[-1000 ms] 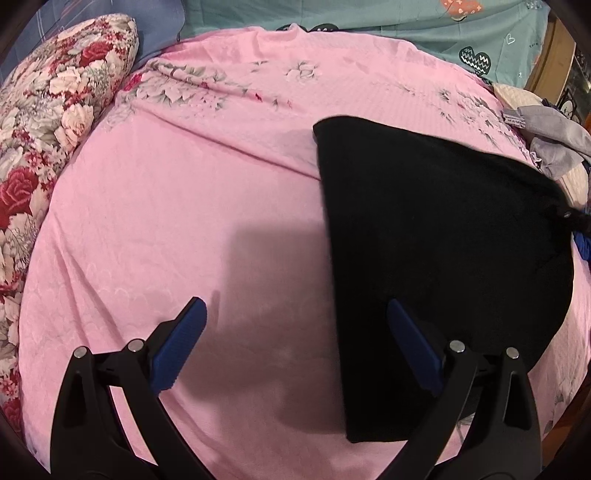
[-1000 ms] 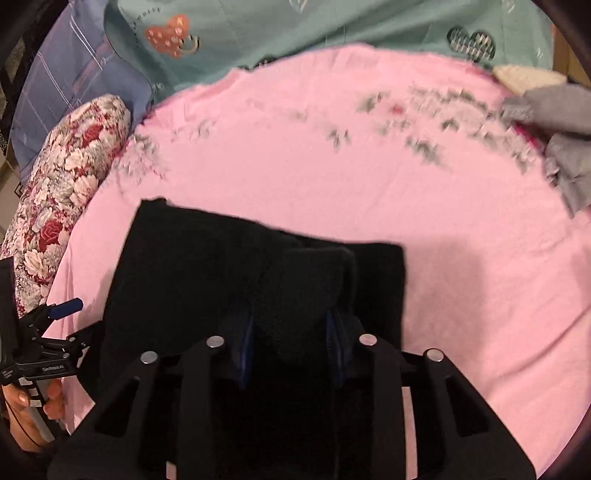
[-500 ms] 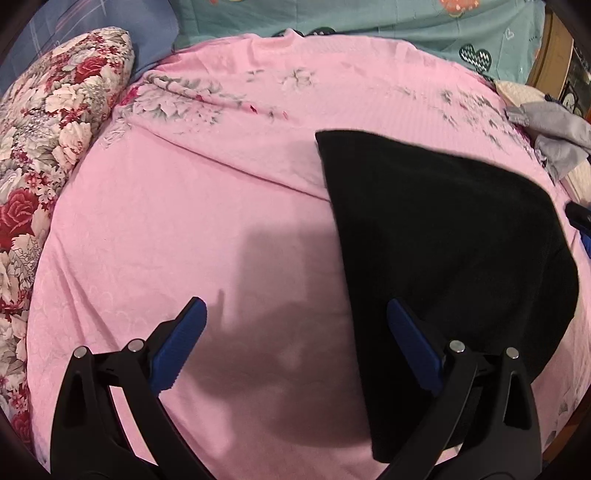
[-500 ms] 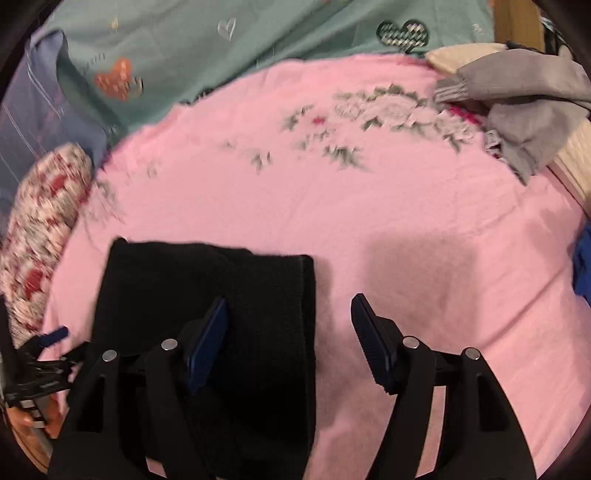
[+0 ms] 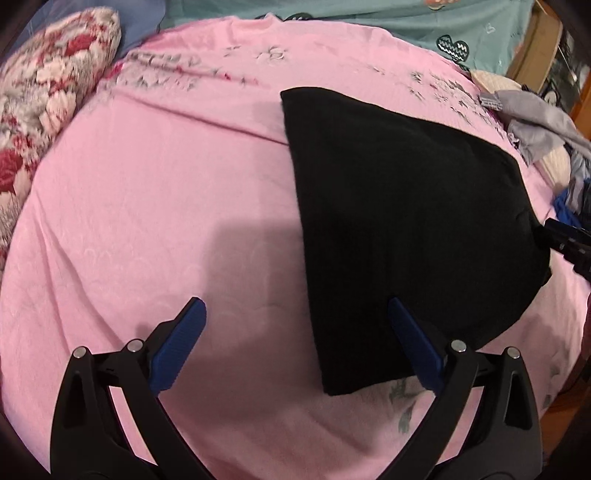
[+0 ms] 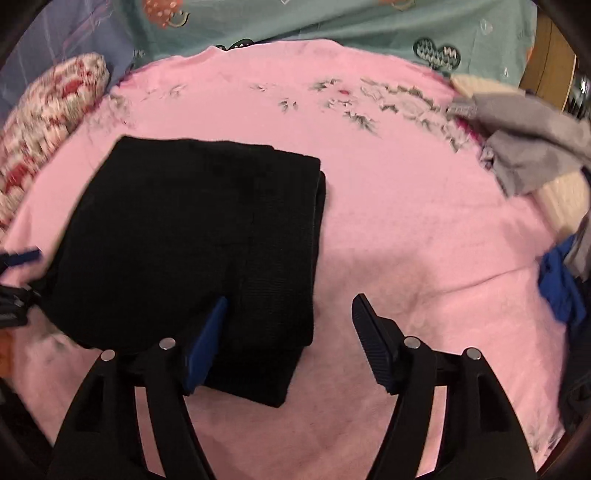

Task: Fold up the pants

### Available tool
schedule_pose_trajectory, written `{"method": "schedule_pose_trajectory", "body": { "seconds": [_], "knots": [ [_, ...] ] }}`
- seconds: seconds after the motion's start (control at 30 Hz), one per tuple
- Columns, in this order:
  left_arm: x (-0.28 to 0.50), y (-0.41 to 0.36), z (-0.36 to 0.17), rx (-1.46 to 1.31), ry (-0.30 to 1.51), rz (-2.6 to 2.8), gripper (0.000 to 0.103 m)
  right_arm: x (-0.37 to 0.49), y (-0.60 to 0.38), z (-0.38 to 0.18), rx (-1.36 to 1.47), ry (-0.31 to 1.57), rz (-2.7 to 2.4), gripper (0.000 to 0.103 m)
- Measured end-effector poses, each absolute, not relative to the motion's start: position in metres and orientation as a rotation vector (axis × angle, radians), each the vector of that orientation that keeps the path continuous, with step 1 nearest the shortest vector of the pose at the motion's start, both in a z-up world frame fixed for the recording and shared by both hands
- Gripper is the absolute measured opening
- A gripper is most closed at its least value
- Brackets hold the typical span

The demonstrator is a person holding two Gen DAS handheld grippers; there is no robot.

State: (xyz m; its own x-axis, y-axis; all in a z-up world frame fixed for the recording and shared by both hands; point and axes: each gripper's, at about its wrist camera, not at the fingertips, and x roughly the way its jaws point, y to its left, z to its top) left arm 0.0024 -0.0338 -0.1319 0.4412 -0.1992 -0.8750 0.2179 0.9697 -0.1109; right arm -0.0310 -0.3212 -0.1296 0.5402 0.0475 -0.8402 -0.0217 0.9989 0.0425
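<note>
The black pants (image 5: pixel 399 221) lie folded into a thick flat rectangle on the pink bedsheet (image 5: pixel 166 184); they also show in the right wrist view (image 6: pixel 192 251). My left gripper (image 5: pixel 295 339) is open and empty, hovering at the pants' near left edge, its right finger over the cloth. My right gripper (image 6: pixel 290 332) is open and empty at the pants' near right corner, its left finger over the fabric. The right gripper's tip shows at the pants' far right side (image 5: pixel 569 240).
A floral pillow (image 5: pixel 48 110) lies at the left. A pile of grey clothes (image 6: pixel 524 147) and a blue garment (image 6: pixel 561 284) sit at the bed's right edge. A teal sheet (image 6: pixel 332 22) lies beyond the pink one.
My right gripper has let go of the black cloth it pinched, opened and drawn back to the right. The pants now lie flat. My left gripper stayed open and shifted slightly.
</note>
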Motion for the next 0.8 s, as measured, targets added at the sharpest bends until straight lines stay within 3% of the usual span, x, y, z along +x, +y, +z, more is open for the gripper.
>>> {"method": "schedule_pose_trajectory", "body": {
  "seconds": [0.2, 0.27, 0.3, 0.33, 0.57, 0.6, 0.67, 0.73, 0.8],
  "knots": [
    [0.03, -0.025, -0.09, -0.02, 0.984, -0.235, 0.1, -0.019, -0.326, -0.072, 0.071, 0.801, 0.09, 0.068],
    [0.049, -0.033, -0.079, -0.046, 0.954, -0.247, 0.1, 0.001, -0.323, -0.07, 0.069, 0.779, 0.088, 0.051],
    [0.061, -0.04, -0.078, -0.069, 0.962, -0.266, 0.1, 0.012, -0.323, -0.072, 0.085, 0.793, 0.104, 0.026],
    [0.07, -0.045, -0.079, -0.087, 0.973, -0.281, 0.1, 0.024, -0.322, -0.075, 0.112, 0.817, 0.129, 0.021],
    [0.116, -0.069, -0.137, -0.084, 1.096, -0.254, 0.101, 0.063, -0.325, -0.121, 0.129, 0.937, 0.069, 0.019],
    [0.116, -0.069, -0.137, -0.076, 1.094, -0.248, 0.101, 0.064, -0.329, -0.126, 0.131, 0.934, 0.056, 0.025],
    [0.113, -0.069, -0.131, -0.075, 1.107, -0.248, 0.101, 0.061, -0.333, -0.128, 0.146, 0.926, 0.067, 0.026],
    [0.105, -0.063, -0.12, -0.095, 1.103, -0.269, 0.101, 0.054, -0.335, -0.118, 0.163, 0.918, 0.064, 0.043],
    [0.094, -0.054, -0.11, -0.1, 1.077, -0.277, 0.101, 0.04, -0.346, -0.108, 0.24, 0.886, 0.086, 0.049]
  ]
}}
